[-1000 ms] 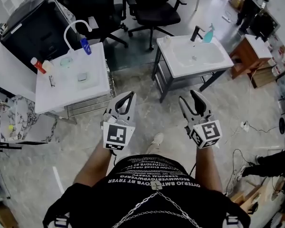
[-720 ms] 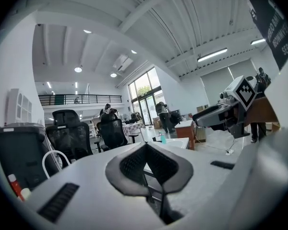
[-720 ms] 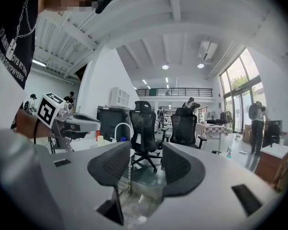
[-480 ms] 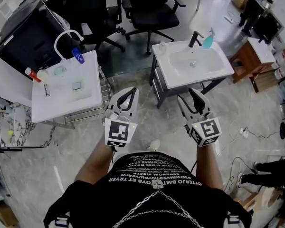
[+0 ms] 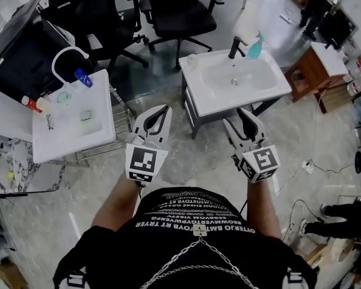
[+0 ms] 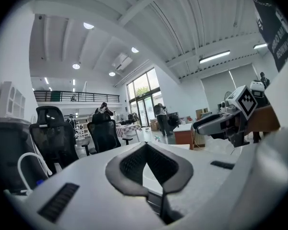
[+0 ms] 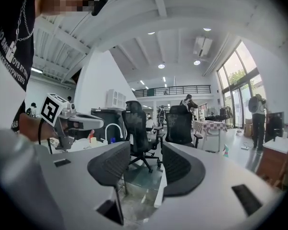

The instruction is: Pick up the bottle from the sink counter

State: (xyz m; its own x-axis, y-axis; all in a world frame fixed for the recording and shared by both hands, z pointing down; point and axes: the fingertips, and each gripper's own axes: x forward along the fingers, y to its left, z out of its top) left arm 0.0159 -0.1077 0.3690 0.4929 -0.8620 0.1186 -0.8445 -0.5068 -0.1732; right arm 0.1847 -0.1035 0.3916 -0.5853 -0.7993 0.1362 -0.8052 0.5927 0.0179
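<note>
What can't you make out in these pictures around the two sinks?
- Teal bottle, head view: too small to read any label or see how full it is.
- Small pale items by the white faucet, head view: too small to identify.
- Marble counter, head view: cut off by the left edge.
- Floor under the person, head view: hidden by the torso.

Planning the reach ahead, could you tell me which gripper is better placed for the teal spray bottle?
Probably right: the right gripper is nearer the teal spray bottle on the sink counter, jaws apart and empty; the left gripper has its jaws together.
</note>
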